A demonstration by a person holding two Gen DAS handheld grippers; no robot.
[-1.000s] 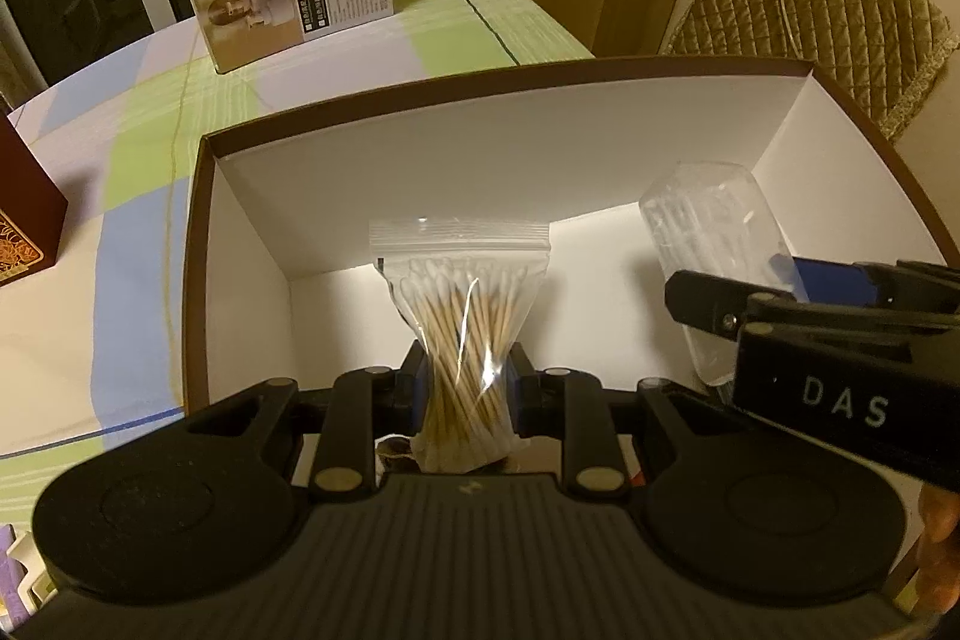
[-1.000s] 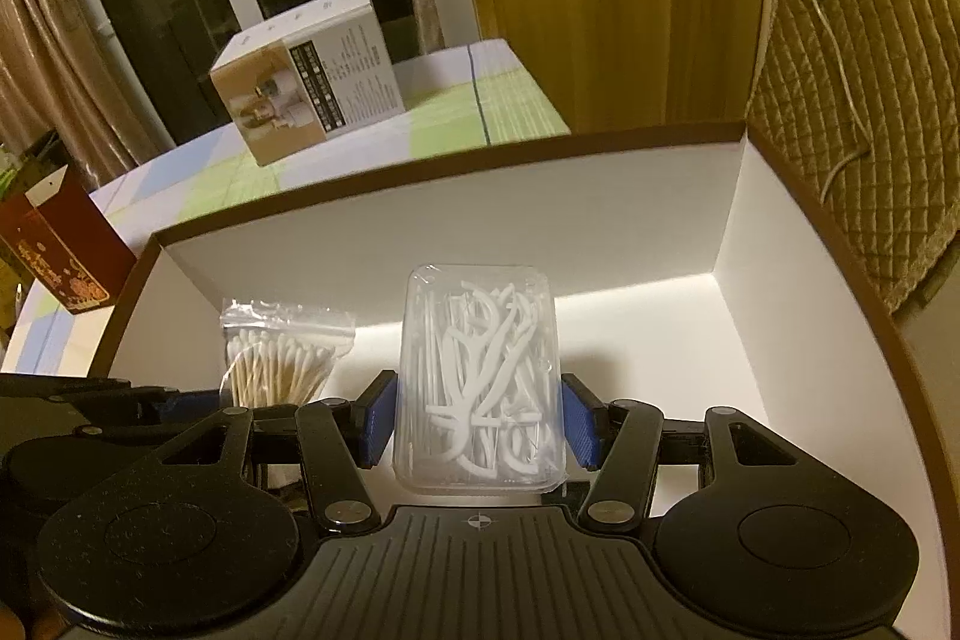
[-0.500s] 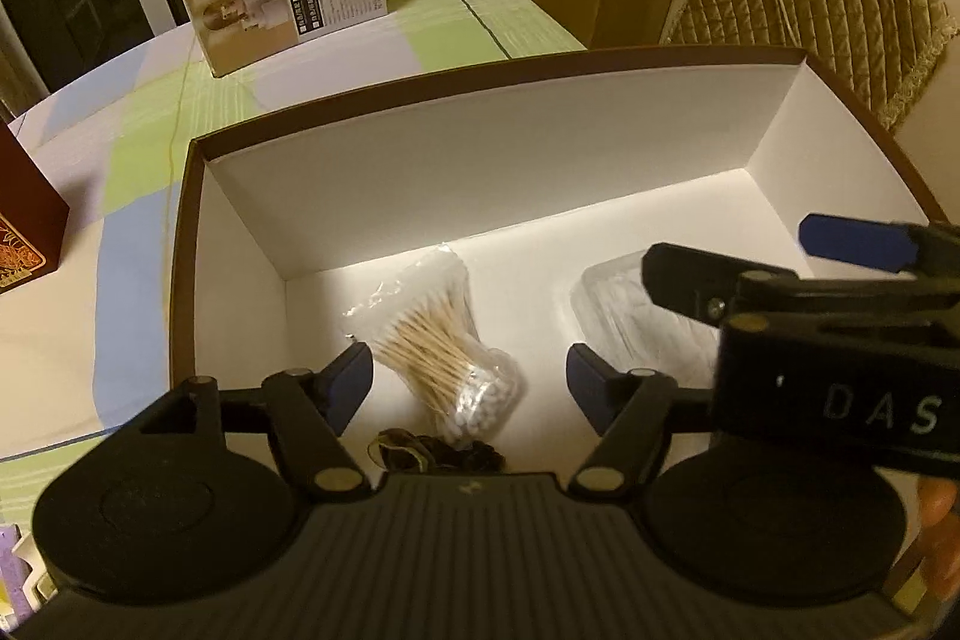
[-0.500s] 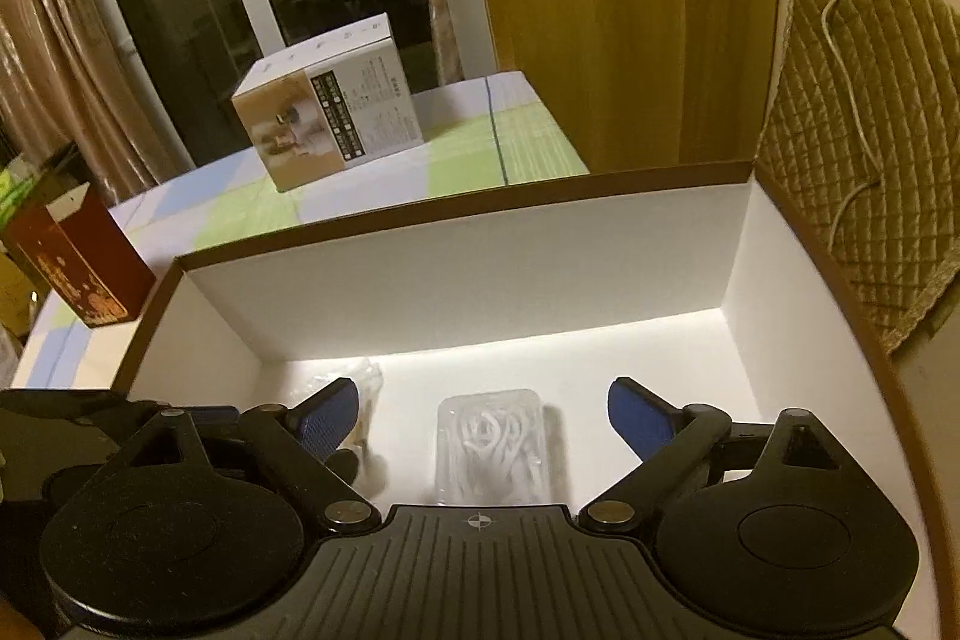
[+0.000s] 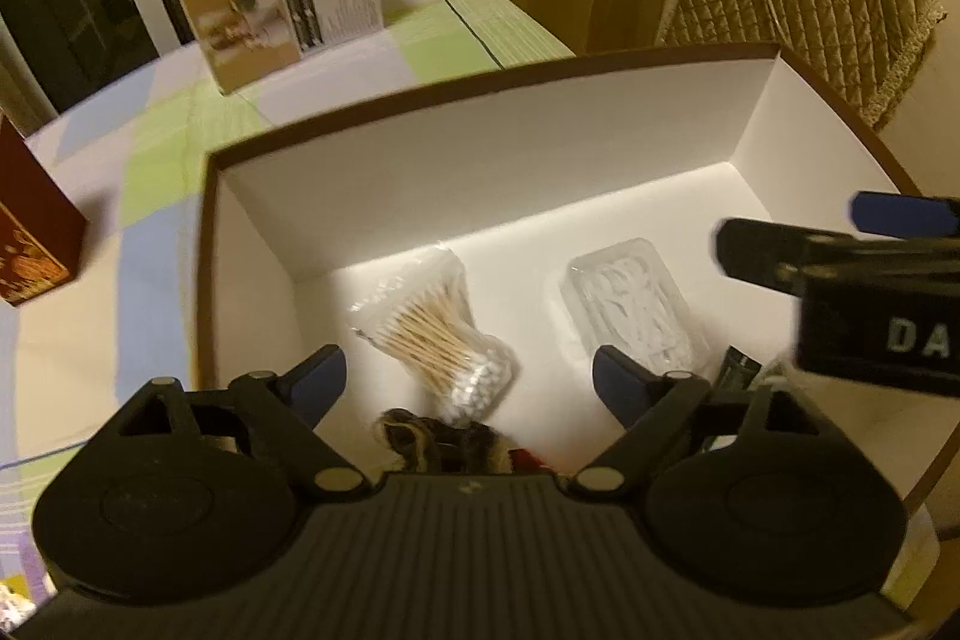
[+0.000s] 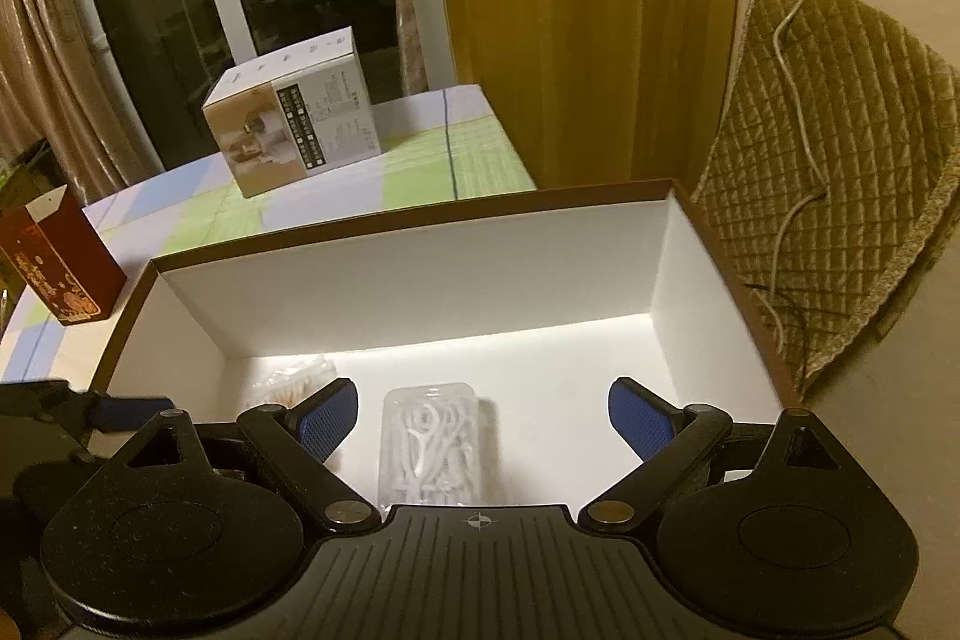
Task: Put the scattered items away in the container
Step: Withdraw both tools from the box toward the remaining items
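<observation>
Left wrist view showed the left gripper (image 5: 465, 376) spread wide and holding nothing, poised above the brown-rimmed cardboard box with white inner walls (image 5: 480, 160). On the box floor lay a clear zip bag of wooden-stemmed cotton swabs (image 5: 441, 334), on its side between the blue finger pads (image 5: 318, 379). Just to its right, apart from it, sat a clear rectangular plastic case of white floss picks (image 5: 630, 310). A dark tangled bundle (image 5: 441, 439) lay at the near edge of the floor, partly hidden by the gripper body; what it was could not be told. The right gripper (image 6: 483, 415) also stood wide open and empty over the same box, with the floss case below and between its fingers. Beyond the box, on the pastel checked tablecloth (image 6: 420, 160), stood a white-and-tan printed carton (image 6: 291, 136) and a dark red patterned box (image 6: 51, 262), well apart. A quilted olive cushion (image 6: 840, 172) leaned against the wall at right.
</observation>
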